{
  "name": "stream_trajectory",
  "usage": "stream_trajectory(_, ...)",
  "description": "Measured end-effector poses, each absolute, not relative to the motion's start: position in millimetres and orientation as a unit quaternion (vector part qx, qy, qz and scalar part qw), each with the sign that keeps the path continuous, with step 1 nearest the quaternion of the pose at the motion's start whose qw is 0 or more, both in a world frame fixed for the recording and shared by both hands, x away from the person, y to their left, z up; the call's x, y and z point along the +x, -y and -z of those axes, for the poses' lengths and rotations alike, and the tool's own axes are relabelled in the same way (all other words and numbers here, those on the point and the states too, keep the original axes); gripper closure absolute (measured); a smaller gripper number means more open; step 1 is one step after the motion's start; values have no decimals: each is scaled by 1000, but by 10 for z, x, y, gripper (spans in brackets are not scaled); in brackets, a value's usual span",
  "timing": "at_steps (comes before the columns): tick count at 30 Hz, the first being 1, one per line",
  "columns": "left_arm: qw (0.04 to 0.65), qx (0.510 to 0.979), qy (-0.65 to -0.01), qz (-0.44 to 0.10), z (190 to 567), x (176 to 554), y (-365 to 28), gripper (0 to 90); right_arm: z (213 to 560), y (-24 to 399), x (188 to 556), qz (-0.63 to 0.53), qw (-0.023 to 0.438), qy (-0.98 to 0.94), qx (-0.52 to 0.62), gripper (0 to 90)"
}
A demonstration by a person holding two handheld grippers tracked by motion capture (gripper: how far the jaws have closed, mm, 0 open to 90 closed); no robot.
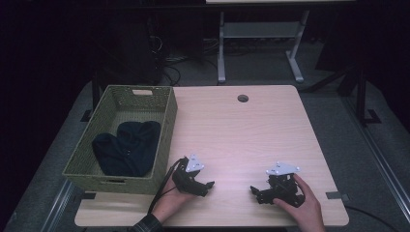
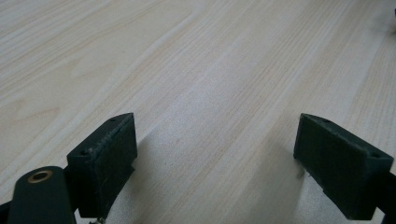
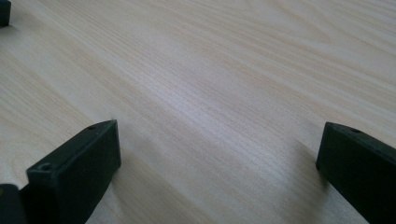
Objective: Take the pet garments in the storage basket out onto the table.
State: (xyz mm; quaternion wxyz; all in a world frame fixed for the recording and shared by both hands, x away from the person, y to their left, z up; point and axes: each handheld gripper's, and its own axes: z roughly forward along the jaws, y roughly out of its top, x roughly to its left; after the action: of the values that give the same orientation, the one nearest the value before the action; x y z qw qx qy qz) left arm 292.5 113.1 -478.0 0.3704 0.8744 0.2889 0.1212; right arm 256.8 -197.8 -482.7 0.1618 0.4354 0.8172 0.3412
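Observation:
A woven green basket [image 1: 166, 126] stands on the left part of the light wooden table [image 1: 251, 130], and a dark navy garment [image 1: 124, 147] lies bunched inside it. My left gripper [image 1: 208, 186] rests near the table's front edge, just right of the basket, and points right. Its jaws are spread wide over bare wood [image 2: 215, 140], nothing between them. My right gripper [image 1: 254, 191] lies at the front right, pointing left toward the other one. It is open too, with only wood grain [image 3: 219, 149] between its black pads [image 3: 79, 168].
A round cable hole [image 1: 242, 98] sits near the table's far edge. Behind the table stand the white legs of another desk [image 1: 221, 48] and cables on a dark floor. A black block [image 3: 4, 11] pokes in at the top left of the right gripper view.

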Motion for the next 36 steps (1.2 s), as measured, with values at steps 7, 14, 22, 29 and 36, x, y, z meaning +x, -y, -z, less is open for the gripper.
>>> stream_trajectory(7, 364, 877, -290, -118, 4764, 2940, -1119, 127, 4827, 1978, 2568, -341, 162, -817, 436, 0)
stream_trajectory(14, 355, 882, -287, -117, 4702, 2944, -1081, 131, 4827, 1978, 2568, -341, 162, -817, 435, 0)
stream_trajectory(22, 370, 877, -286, -110, 4590, 2971, -1085, 135, 4827, 1978, 2568, -341, 162, -817, 436, 0)
stream_trajectory(29, 374, 876, -284, -105, 4544, 2968, -1075, 135, 4827, 1978, 2568, -341, 162, -817, 435, 0)
stream_trajectory(36, 385, 872, -286, -100, 4498, 2969, -1079, 135, 4827, 1978, 2568, -341, 161, -817, 435, 0)
